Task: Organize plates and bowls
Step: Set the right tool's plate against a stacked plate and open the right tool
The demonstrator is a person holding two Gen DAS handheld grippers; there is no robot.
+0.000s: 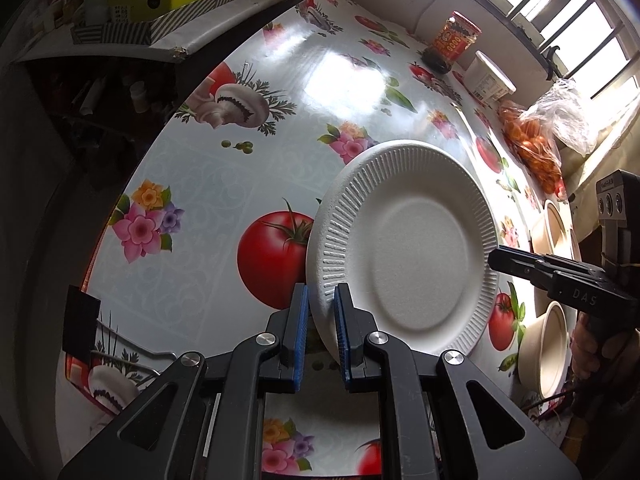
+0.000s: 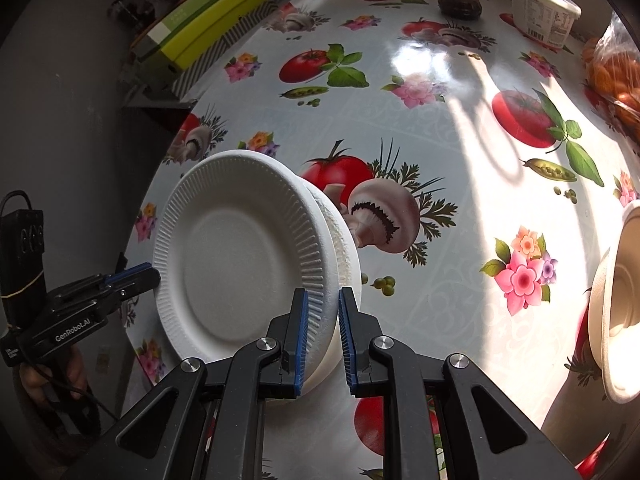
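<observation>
The plate [image 1: 404,248] looks like matt white moulded paper pulp, its rim pressed into fine ridges, its centre smooth. The tablecloth [image 2: 420,128] is glossy printed vinyl that throws back window glare toward twelve o'clock. Each gripper is matt black plastic with shiny metal pivot pins and ribbed blue rubbery pads [image 2: 301,336]. At three o'clock in the left wrist view, two bowls [image 1: 546,354] look like dull beige paper fibre.
</observation>
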